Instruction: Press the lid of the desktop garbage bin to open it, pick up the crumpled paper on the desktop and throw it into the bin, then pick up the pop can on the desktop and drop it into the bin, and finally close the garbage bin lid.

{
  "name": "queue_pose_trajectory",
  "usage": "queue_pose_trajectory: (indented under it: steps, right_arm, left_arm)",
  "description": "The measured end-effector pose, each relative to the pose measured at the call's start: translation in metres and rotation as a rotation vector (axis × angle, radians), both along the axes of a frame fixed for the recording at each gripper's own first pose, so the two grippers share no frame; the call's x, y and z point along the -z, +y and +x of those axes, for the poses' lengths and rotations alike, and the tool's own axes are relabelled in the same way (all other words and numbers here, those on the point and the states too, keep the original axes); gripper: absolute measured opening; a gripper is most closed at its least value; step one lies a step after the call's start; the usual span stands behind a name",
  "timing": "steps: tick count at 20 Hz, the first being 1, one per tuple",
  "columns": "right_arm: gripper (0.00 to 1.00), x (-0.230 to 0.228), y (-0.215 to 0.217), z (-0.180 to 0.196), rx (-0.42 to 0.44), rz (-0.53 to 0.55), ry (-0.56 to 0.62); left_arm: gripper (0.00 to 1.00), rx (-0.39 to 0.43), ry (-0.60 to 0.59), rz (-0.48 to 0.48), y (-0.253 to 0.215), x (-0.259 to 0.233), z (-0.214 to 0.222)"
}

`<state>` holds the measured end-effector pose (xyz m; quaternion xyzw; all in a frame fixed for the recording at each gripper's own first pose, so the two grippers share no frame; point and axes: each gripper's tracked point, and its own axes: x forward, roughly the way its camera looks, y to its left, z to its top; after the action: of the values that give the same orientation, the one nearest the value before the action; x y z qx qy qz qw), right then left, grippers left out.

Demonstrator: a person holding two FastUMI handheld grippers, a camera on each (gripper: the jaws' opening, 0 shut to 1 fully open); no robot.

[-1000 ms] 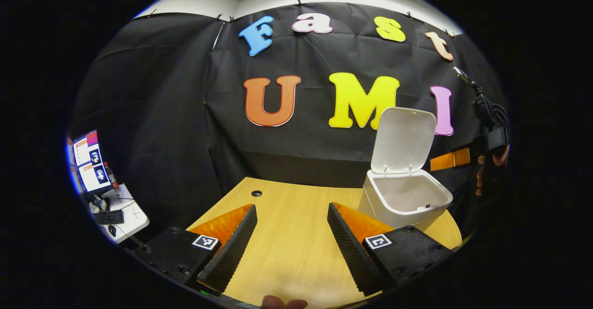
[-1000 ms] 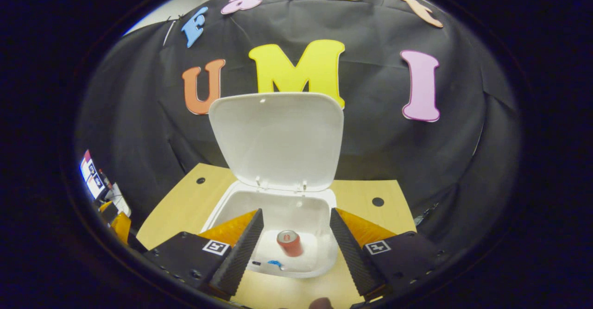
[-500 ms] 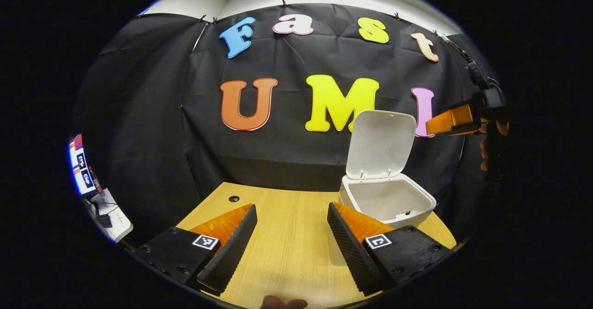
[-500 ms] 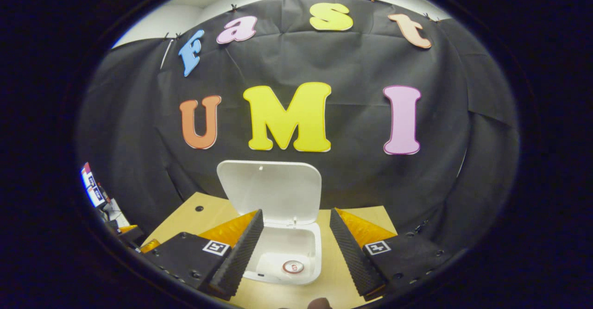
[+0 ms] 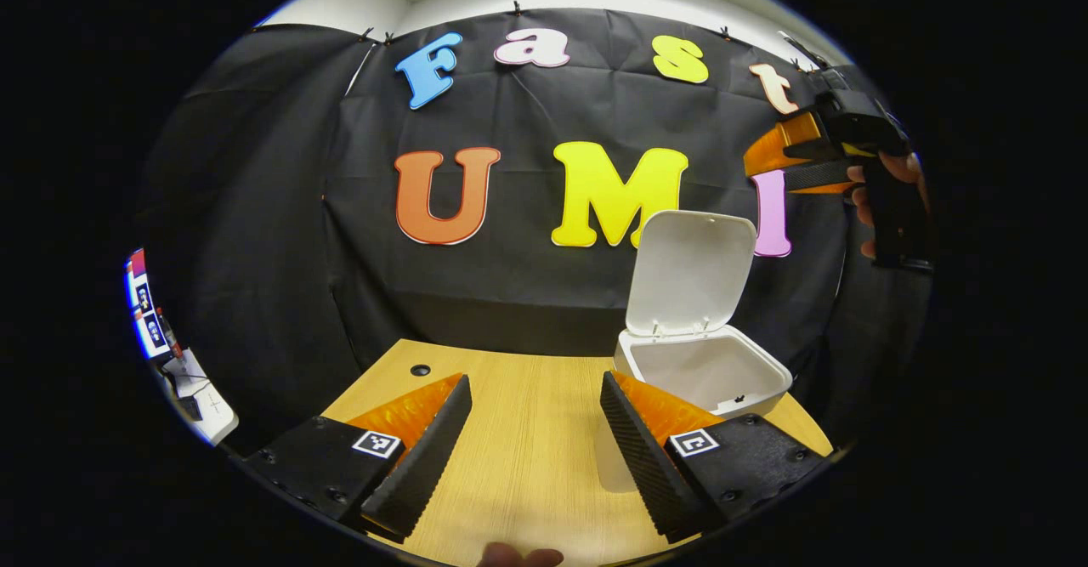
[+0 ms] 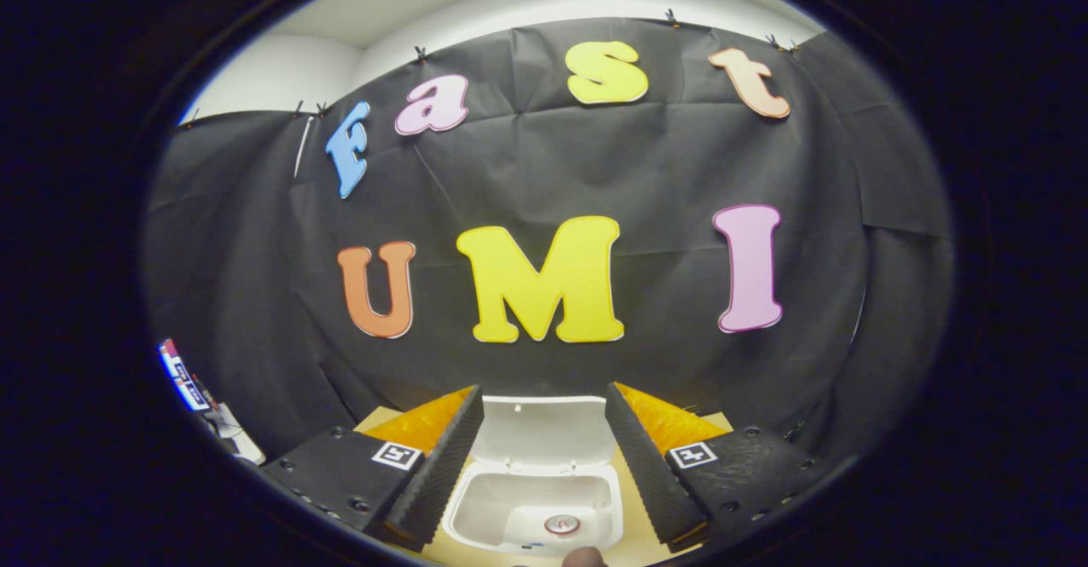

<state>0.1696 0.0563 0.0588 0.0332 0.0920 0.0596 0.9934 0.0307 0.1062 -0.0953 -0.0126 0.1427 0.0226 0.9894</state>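
- Step in hand: the pop can (image 6: pixel 562 524) lies inside the garbage bin (image 6: pixel 534 507); judged, only closing the lid (image 5: pixel 690 273) remains.
- Next move: bring a gripper above the upright lid and press it forward and down.
- Right gripper (image 6: pixel 544 456): jaws apart, empty, high above the bin; seen at 2 o'clock in the left gripper view.
- Left gripper (image 5: pixel 535 439): jaws apart, empty, over the desktop (image 5: pixel 527 431); bin at 3 o'clock.

Both views are evenly lit from overhead and sharp at the middle; the fisheye lens bends straight lines toward the edges; the white bin (image 5: pixel 701 371) looks bright without glare; a soft shadow lies on the wooden table (image 5: pixel 518 456) beside it; the monitor (image 5: pixel 143 312) at the rim is smeared and overbright.
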Motion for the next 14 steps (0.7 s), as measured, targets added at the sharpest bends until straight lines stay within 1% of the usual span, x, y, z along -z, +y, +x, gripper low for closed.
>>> queue_pose_trajectory:
  steps: [2, 3, 7, 10, 14]
  right_arm:
    - [0.9, -0.003, 0.008, 0.02, 0.008, -0.028, -0.014]
    - [0.9, 0.003, 0.014, 0.031, 0.009, -0.03, -0.002]
    - [0.9, 0.034, 0.027, 0.062, 0.023, -0.028, 0.081]
    - [0.92, 0.046, 0.026, 0.073, 0.044, -0.032, 0.103]
    - [0.92, 0.053, 0.025, 0.076, 0.06, -0.035, 0.116]
  left_arm:
    - [0.99, -0.006, -0.006, 0.01, 0.005, -0.002, 0.0]
    - [0.99, -0.01, -0.008, 0.011, 0.007, -0.003, -0.001]
    - [0.99, -0.04, -0.007, 0.016, 0.021, -0.003, -0.006]
    - [0.99, -0.063, -0.009, 0.024, 0.032, -0.003, -0.01]
    - [0.99, -0.08, 0.002, 0.023, 0.041, -0.001, -0.013]
